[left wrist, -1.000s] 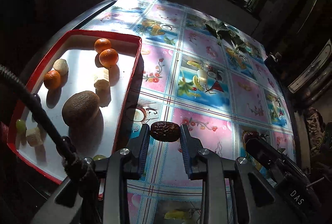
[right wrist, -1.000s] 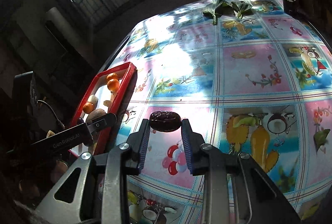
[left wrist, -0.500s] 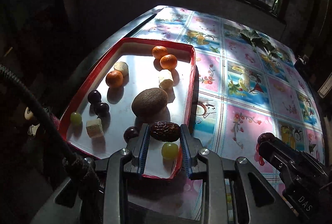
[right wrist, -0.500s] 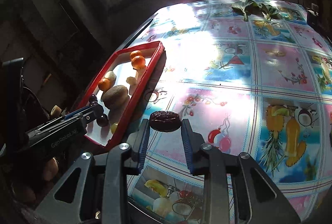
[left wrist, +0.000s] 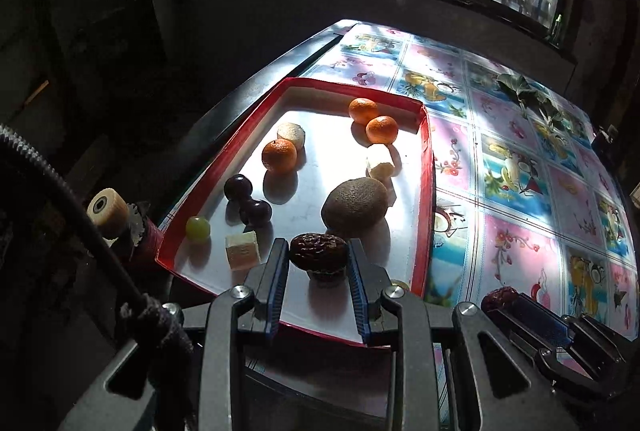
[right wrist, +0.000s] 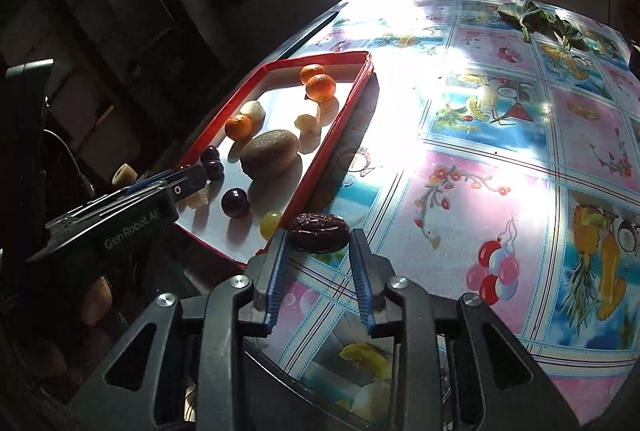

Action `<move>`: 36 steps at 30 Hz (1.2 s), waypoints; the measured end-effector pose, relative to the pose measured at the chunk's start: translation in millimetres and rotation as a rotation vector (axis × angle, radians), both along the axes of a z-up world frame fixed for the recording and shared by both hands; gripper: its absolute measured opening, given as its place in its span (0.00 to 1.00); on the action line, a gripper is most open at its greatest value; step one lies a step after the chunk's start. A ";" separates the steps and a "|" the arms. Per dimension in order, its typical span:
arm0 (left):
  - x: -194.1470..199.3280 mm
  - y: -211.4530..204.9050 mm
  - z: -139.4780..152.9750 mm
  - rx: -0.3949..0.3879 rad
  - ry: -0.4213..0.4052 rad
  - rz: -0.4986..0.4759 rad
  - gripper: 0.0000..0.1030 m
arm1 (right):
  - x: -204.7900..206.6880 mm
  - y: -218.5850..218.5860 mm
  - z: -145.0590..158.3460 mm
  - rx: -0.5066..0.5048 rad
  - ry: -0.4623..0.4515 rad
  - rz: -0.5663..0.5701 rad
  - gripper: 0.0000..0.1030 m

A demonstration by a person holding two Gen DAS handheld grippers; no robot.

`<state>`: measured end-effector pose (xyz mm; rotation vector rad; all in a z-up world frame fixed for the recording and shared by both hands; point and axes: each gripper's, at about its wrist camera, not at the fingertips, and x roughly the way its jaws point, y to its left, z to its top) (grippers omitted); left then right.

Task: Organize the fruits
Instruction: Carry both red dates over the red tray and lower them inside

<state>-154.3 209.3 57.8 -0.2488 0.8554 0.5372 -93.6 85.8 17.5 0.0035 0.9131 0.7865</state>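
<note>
Each gripper pinches a dark red date. My left gripper is shut on its date and hangs over the near end of the red-rimmed tray. My right gripper is shut on a second date, just right of the tray's near corner, above the tablecloth. In the tray lie a brown kiwi, three tangerines, dark grapes, a green grape and pale fruit chunks. The right gripper's tip with its date shows at lower right in the left wrist view.
A fruit-patterned tablecloth covers the table, brightly sunlit. Green leaves lie at its far edge below barred windows. Beyond the tray's left side the table ends in dark space with a cable and a small roller.
Both grippers have swung left toward the tray, each keeping its date. The left one now hangs over the tray's near end; the right one has come up beside the tray's corner.
</note>
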 end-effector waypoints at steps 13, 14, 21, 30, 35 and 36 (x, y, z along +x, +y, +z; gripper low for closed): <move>-4.9 25.4 -12.4 -0.061 0.003 0.022 0.28 | 2.7 17.7 -11.6 -0.036 0.024 0.023 0.32; -6.4 30.2 -13.0 -0.076 -0.001 0.026 0.28 | 4.6 18.9 -11.7 -0.036 0.025 0.023 0.32; -16.4 66.4 -19.1 -0.178 -0.024 0.075 0.28 | 26.4 31.2 -3.7 -0.021 0.013 0.015 0.32; 2.4 79.9 -18.4 -0.250 -0.048 0.058 0.28 | 29.1 87.9 -5.8 -0.059 -0.006 0.143 0.32; 26.4 83.4 -18.2 -0.253 -0.053 0.036 0.28 | 32.1 97.3 -20.5 -0.089 0.011 0.160 0.32; 31.2 85.1 -20.8 -0.257 -0.046 0.039 0.28 | 33.2 97.6 -22.3 -0.093 0.014 0.160 0.32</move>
